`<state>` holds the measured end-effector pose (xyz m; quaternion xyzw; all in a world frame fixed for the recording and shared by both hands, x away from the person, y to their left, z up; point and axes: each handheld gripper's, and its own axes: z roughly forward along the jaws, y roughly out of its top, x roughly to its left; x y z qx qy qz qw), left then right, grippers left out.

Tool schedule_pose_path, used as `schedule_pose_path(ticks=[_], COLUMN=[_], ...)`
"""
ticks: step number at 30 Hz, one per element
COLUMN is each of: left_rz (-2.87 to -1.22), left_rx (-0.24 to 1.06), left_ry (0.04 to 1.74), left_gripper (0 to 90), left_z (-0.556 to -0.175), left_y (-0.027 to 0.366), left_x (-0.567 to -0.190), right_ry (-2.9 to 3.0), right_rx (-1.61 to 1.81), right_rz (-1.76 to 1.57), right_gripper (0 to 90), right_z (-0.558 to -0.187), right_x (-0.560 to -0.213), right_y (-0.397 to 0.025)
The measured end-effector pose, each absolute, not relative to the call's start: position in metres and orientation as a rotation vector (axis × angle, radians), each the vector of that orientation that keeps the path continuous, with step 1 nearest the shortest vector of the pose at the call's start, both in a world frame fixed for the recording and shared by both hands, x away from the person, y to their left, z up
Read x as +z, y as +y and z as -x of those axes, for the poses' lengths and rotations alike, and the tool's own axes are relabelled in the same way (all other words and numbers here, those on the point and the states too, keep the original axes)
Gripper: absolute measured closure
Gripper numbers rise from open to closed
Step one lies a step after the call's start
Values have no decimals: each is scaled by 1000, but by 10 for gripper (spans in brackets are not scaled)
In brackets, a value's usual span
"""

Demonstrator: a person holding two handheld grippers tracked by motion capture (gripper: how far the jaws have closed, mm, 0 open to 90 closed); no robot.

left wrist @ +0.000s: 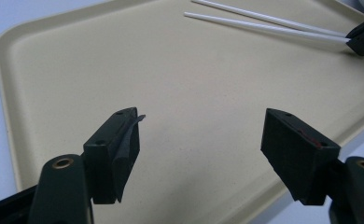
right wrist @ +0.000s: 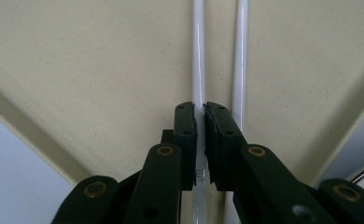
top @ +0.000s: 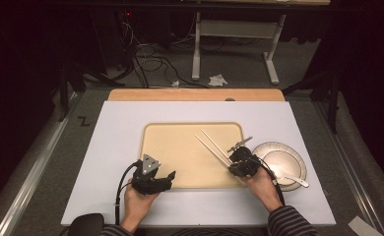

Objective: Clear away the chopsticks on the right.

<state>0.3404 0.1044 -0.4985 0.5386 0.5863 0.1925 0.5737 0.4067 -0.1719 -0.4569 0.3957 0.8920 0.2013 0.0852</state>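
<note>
The right gripper pinches one white chopstick over the tan tray; the other chopstick lies beside it. The left gripper is wide open and holds nothing.

Right claw hid near ends of chopsticks in right gripper view; second stick passed behind right jaw, contact there unclear. Tray cut off by frame edges in left gripper view. Plate partly covered by right hand at desk's right edge. Spoon on plate too small for detail. Dark object at near-left desk corner cut off, unidentifiable.
</note>
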Motion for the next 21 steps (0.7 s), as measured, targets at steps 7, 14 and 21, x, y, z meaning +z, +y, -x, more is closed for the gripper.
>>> schedule_pose_path(ticks=[7,14,21], left_rz=[-1276,-1264,-1265], left_rx=[445,452,447], left_ry=[1366,1359,1359], left_gripper=[284,284,285], left_z=[-340,-339,-339], left_y=[104,104,103], left_x=[-499,-498,-498], right_ry=[2659,2665,2640], right_rx=[564,518,502], right_rz=[-1177,-1178,-1160], right_gripper=[783,874,900], right_z=[-409,-412,-410], right_x=[-467,-477,-478], right_y=[-166,-163,-162])
